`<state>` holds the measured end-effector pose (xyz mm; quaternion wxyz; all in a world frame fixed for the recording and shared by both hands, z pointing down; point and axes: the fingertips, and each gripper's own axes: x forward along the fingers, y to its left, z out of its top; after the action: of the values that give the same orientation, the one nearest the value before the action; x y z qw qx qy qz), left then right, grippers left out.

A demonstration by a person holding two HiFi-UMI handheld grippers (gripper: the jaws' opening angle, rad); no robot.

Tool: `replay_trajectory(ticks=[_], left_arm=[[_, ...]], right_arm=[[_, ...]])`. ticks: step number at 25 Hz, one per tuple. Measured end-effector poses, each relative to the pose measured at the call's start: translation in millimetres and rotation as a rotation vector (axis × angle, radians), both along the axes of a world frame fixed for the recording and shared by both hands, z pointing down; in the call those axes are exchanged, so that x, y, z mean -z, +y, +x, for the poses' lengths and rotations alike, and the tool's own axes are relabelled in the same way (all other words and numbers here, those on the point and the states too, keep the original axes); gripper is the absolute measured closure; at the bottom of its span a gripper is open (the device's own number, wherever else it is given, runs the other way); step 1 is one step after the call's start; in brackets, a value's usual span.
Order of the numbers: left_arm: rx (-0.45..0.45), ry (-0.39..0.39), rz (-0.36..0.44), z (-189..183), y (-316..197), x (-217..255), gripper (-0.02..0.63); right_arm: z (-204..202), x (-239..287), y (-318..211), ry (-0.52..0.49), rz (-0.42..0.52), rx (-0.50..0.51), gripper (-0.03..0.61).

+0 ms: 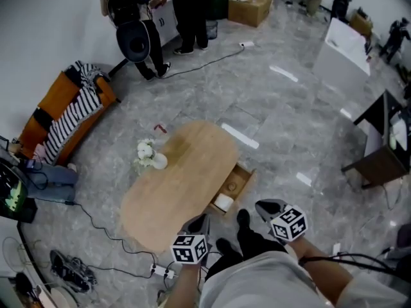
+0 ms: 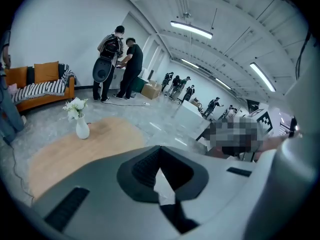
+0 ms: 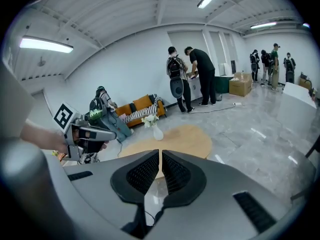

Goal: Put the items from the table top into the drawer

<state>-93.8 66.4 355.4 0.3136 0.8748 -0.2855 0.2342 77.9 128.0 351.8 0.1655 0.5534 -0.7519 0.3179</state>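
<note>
Nearest the person, the left gripper [image 1: 198, 223] was held at the near end of the table with its jaws closed together and nothing between them. The right gripper [image 1: 268, 207] was held beside it, off the table's right side, its jaws likewise drawn together on nothing.

Just ahead of the right gripper, the shallow wooden drawer [image 1: 246, 178] was seen pulled open from the right long side of the oval light-wood table [image 1: 186, 172]. A white roll [image 1: 223, 202] and a small brownish round item [image 1: 231, 187] were already lying in it.

Farther off, the white rounded vase of white flowers [image 1: 158, 162] stood upright at the table's left edge, across the top from the drawer. It was the only item seen on the table top.

The vase lay ahead and to the left of both grippers, and the left gripper was judged the nearer. With the vase's long axis vertical, a sideways approach to its body with opened jaws was judged to be called for.
</note>
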Motion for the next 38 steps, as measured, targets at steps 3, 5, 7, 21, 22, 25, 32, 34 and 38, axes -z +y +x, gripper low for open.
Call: replay_trajectory(ticks=[3,5,7,21,22,25,32,34,38], left_arm=[[-0.030,0.005,0.024,-6.2,9.1,13.4,0.612],[-0.051,0.005,0.036,-8.1,14.0,21.0,0.612],[-0.067,0.003,0.047,-9.0,19.0,27.8,0.612],[-0.011,0.028,0.096,1.2,50.0,65.4,0.612],[-0.008,0.028,0.096,1.6,51.5,66.0,0.612],[0.012,0.035,0.097,1.0,53.1,69.5,0.612],[0.016,0.034,0.106,5.2,57.2,72.8,0.612],[0.012,0.030,0.111,5.4,57.4,73.4,0.612],[0.009,0.031,0.114,8.8,57.8,73.9,0.612]], right_arm=[[-0.1,16.7,10.8,-0.003,0.024,-0.038,0.537],[0.6,24.5,17.2,-0.001,0.034,-0.051,0.537],[2.3,30.6,22.6,0.007,0.042,-0.052,0.537],[32.6,69.9,52.0,0.016,0.096,0.017,0.538],[33.4,70.2,53.4,0.015,0.097,0.020,0.538],[35.9,70.4,55.3,0.002,0.102,0.018,0.538],[45.4,74.0,60.7,-0.001,0.109,0.013,0.538],[44.7,75.5,60.8,-0.001,0.110,0.018,0.538],[45.2,75.8,61.5,0.008,0.106,0.031,0.538]])
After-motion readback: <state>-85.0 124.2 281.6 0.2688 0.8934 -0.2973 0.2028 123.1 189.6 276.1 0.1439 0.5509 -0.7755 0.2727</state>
